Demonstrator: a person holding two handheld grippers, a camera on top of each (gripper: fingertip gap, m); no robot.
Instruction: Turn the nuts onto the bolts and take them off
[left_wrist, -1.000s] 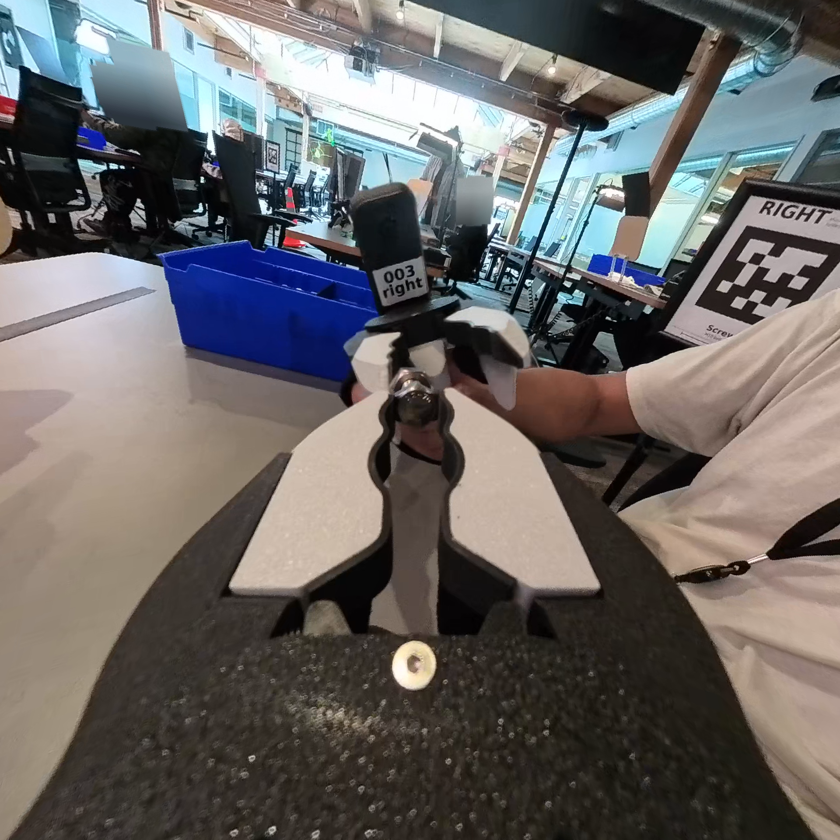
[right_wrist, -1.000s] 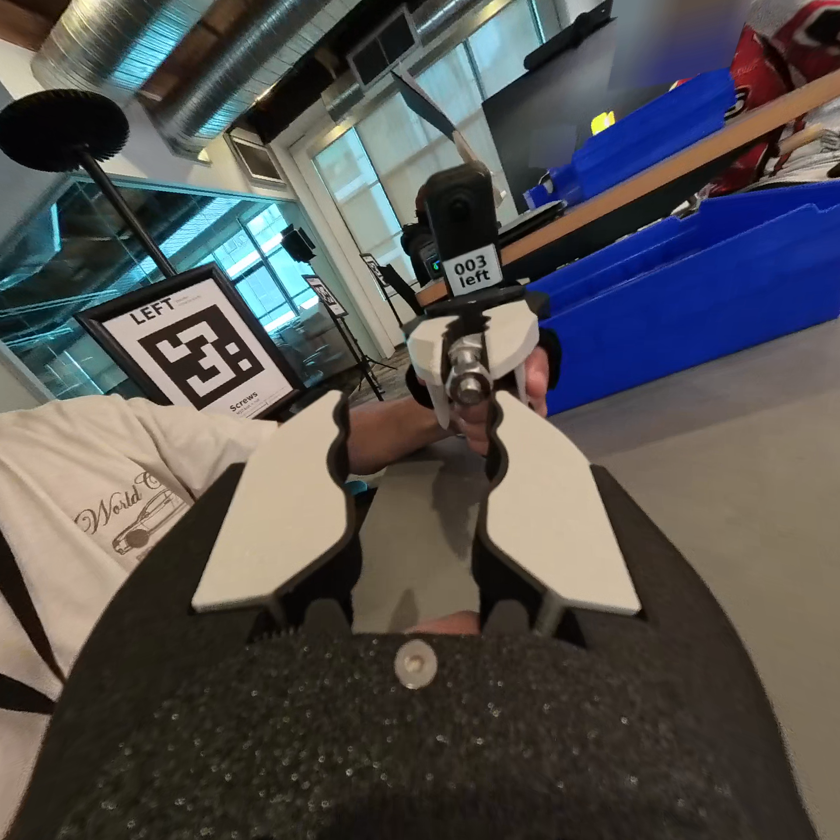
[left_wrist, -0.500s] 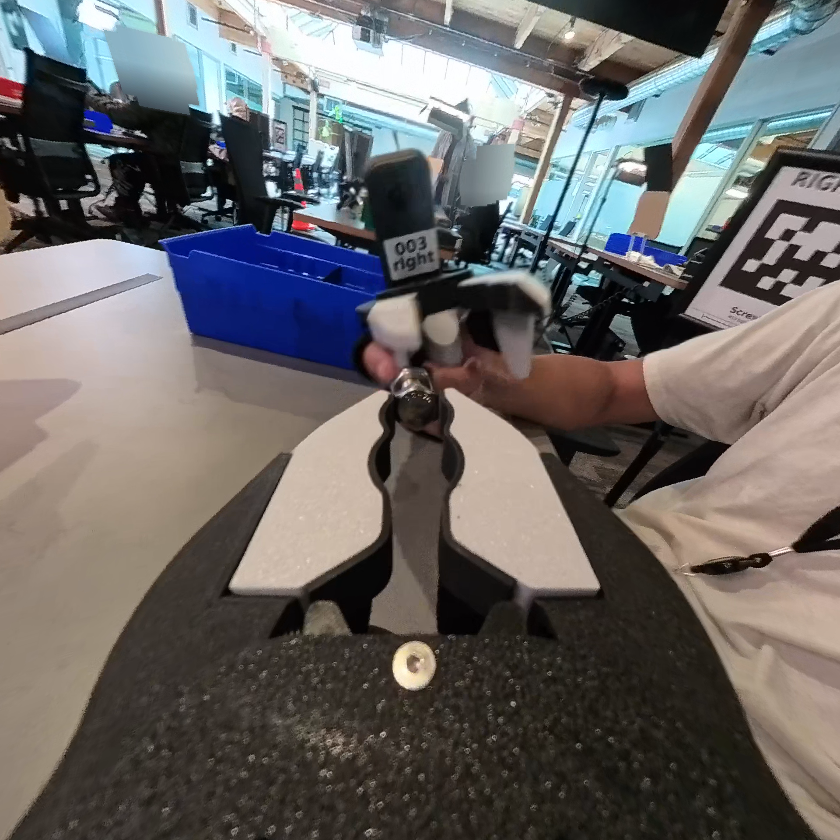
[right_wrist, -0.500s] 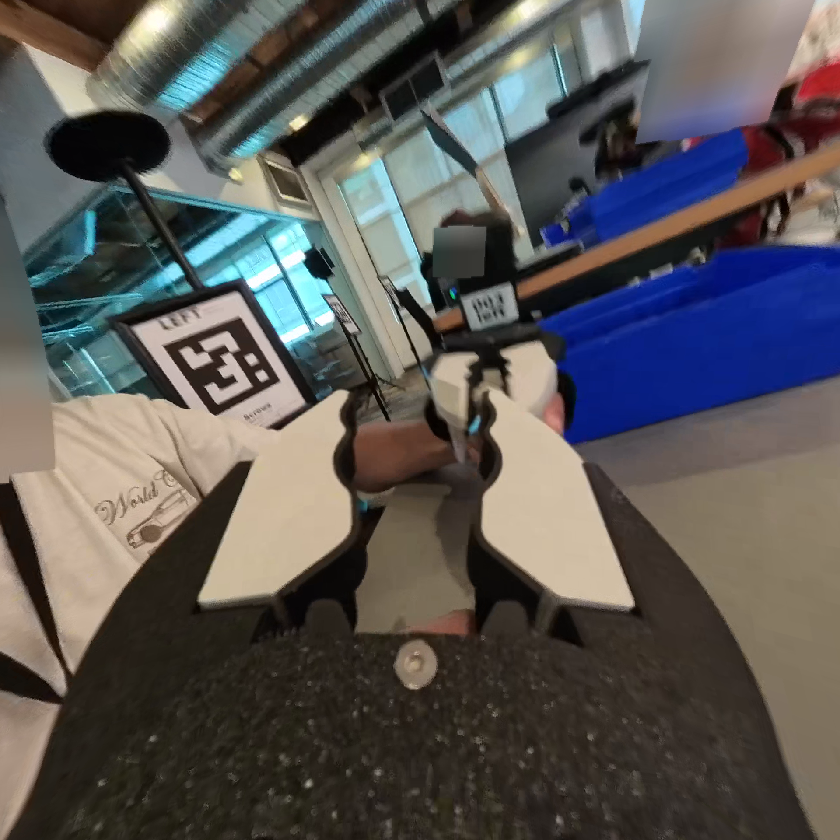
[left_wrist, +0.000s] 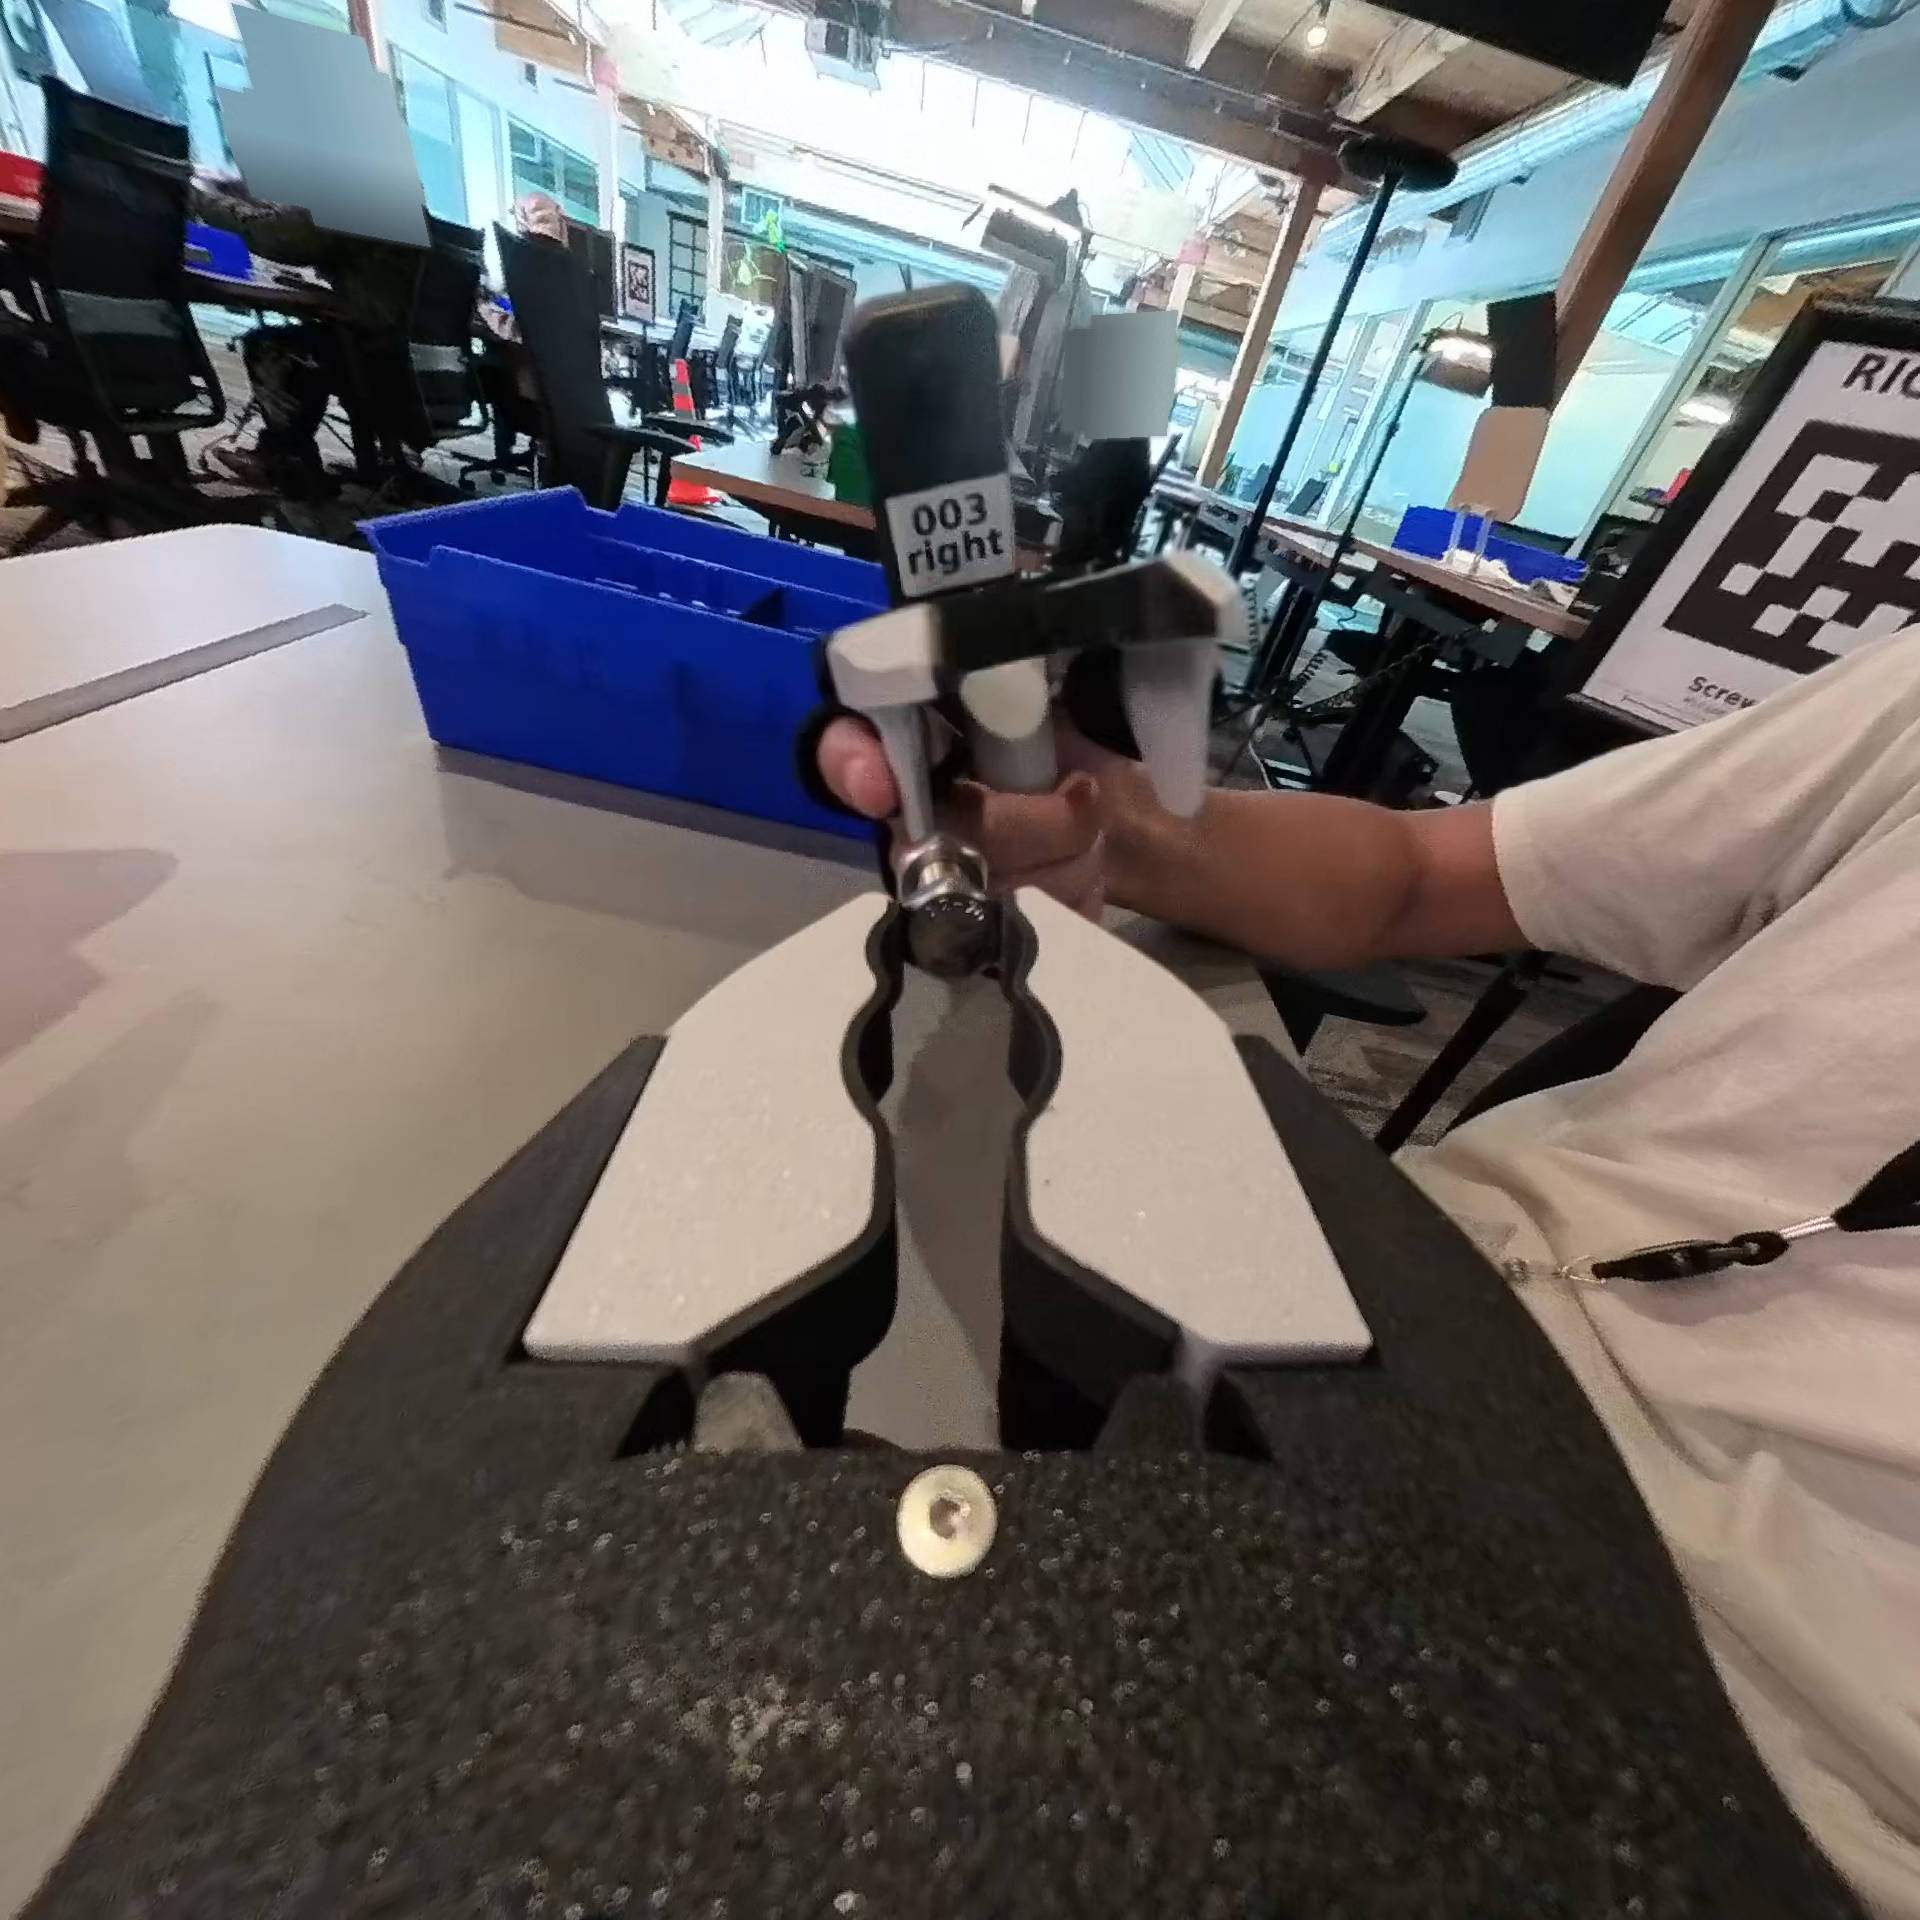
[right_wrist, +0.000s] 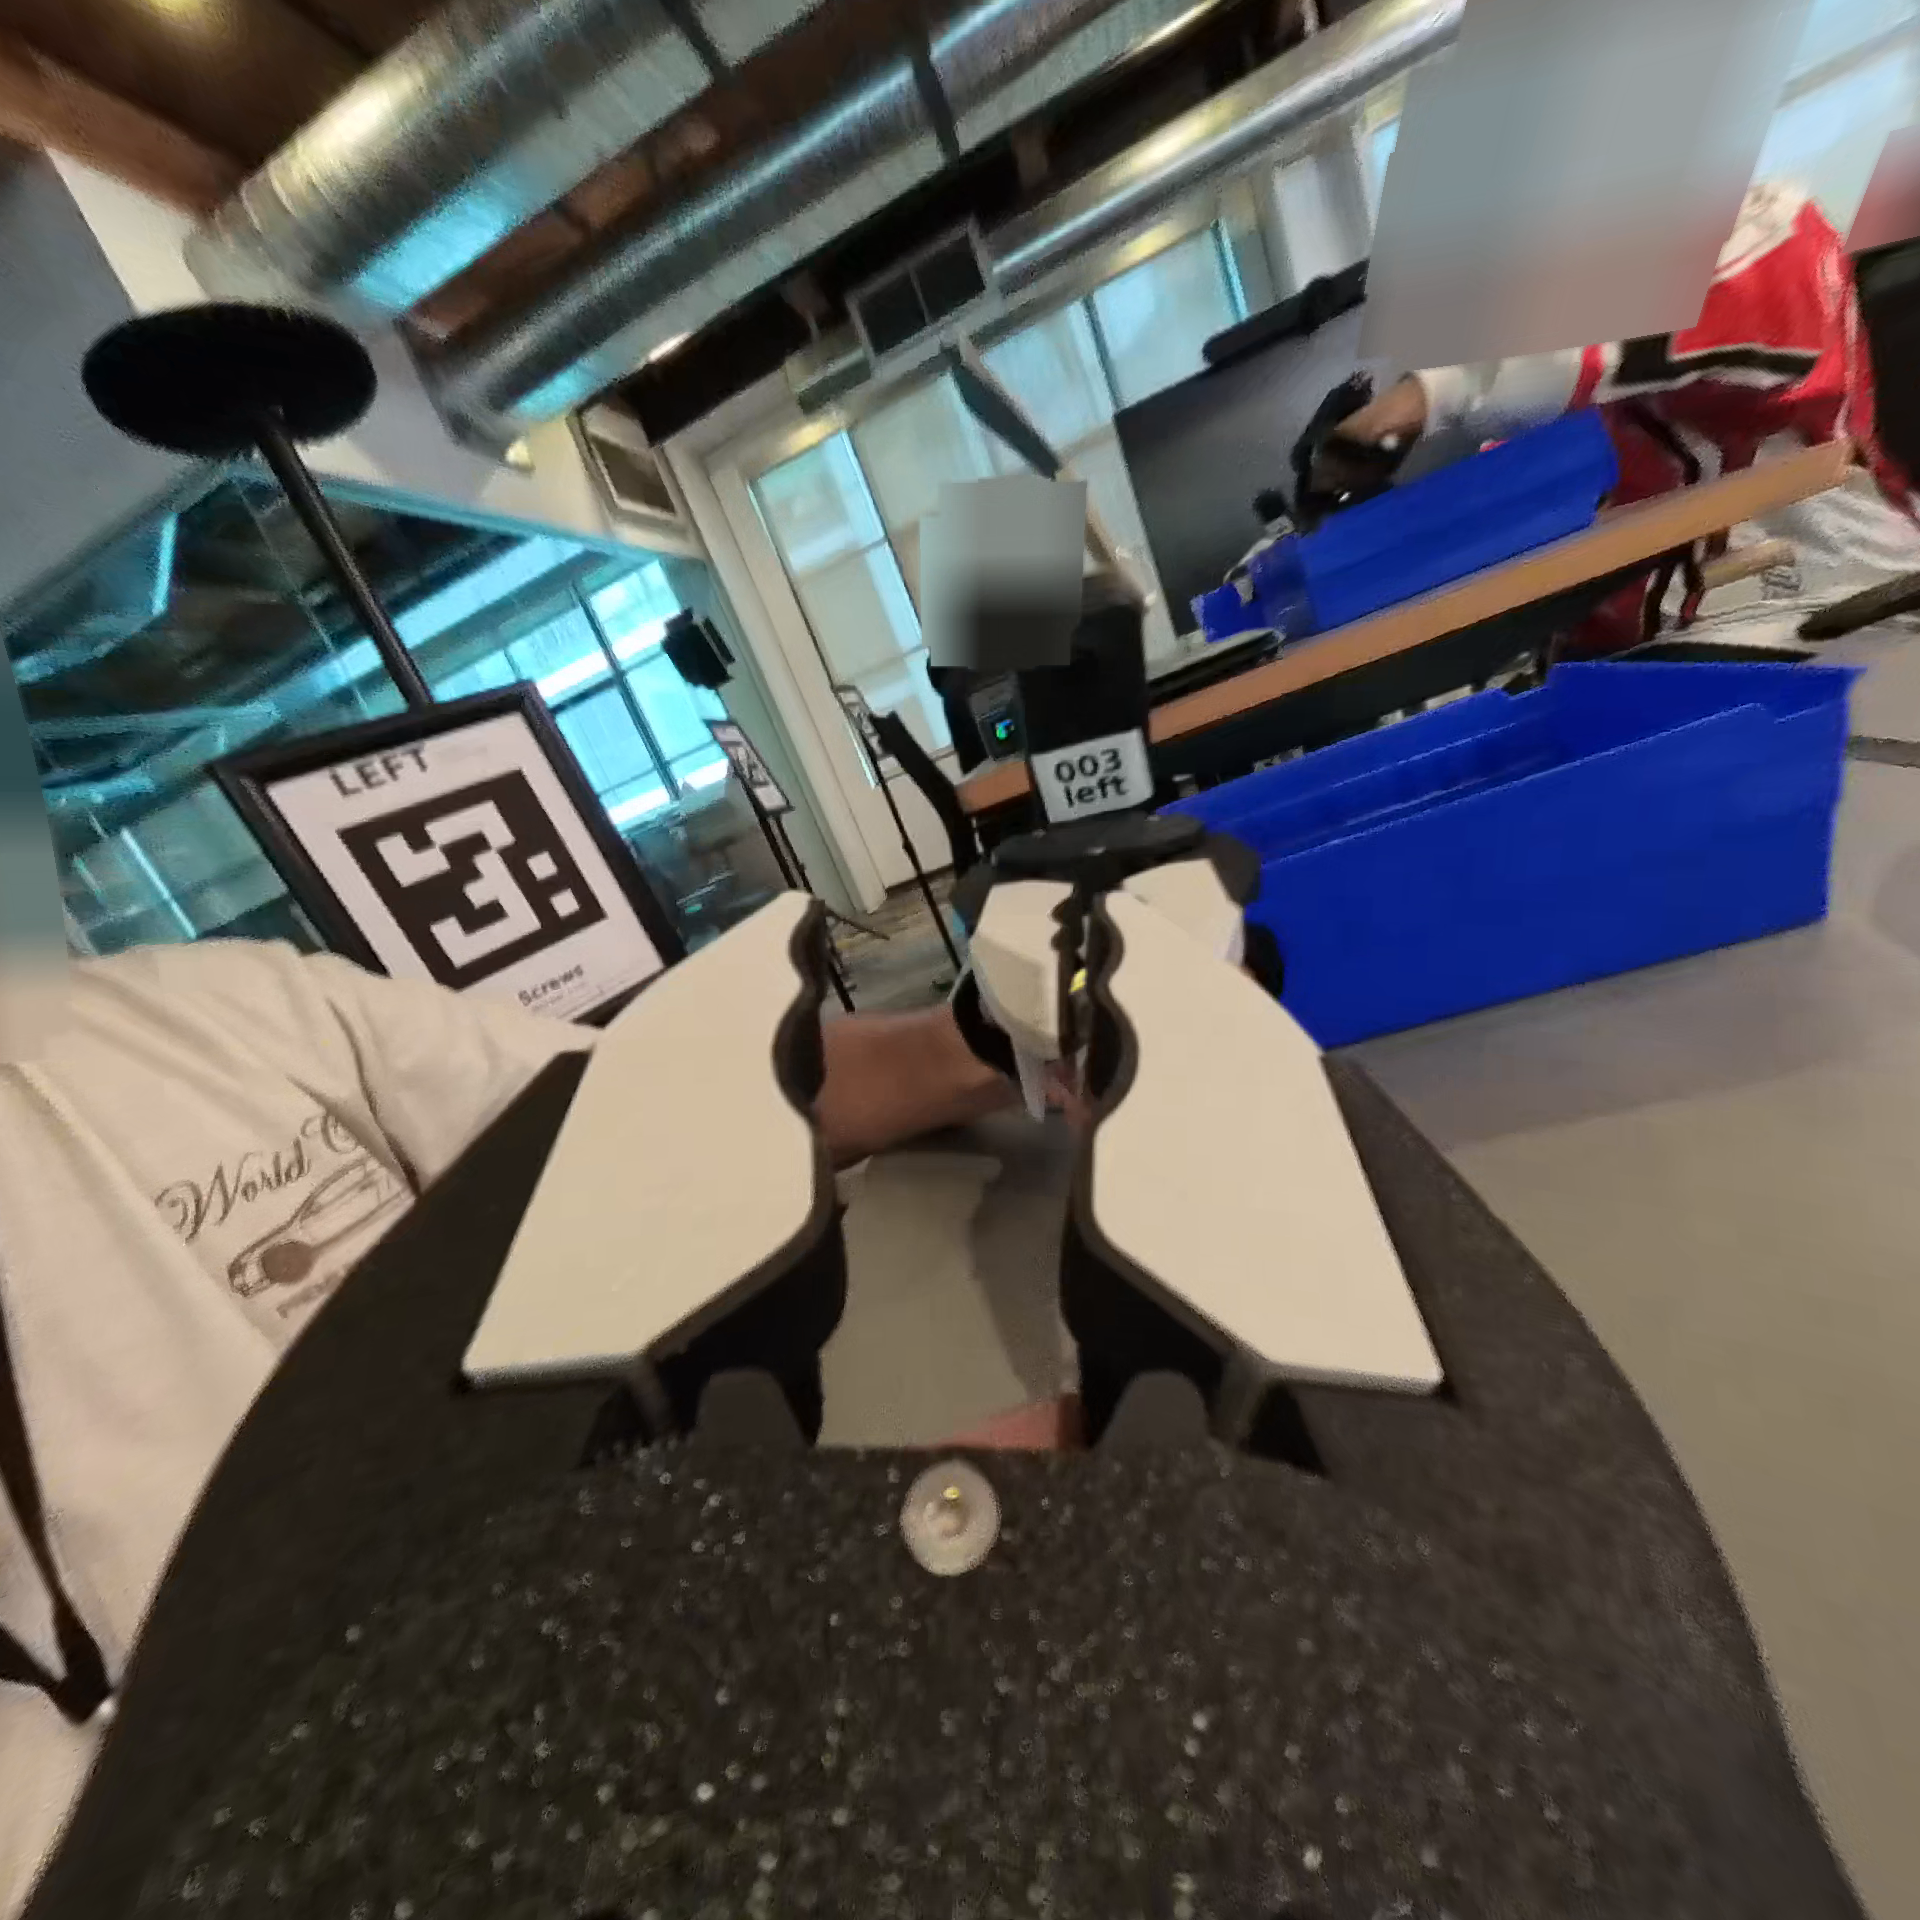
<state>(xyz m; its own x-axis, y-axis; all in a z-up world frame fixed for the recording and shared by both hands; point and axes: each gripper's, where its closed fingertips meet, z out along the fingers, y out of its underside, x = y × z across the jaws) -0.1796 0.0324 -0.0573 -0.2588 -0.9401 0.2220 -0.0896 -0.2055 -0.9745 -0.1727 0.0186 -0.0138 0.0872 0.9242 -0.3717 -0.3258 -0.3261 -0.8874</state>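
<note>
Between labelled hand-held grippers, left (left_wrist: 951, 935) clamps bolt (left_wrist: 948, 933); right (right_wrist: 951, 997) apart, seemingly.

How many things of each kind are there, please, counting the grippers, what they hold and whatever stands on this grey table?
Grippers: 2 (left gripper, right gripper)
Bolts: 1 (bolt, clamped by its head)
Nuts: 1 (nut, on the bolt)
Blue bins: 1 (blue bin)
Total: 5
</note>
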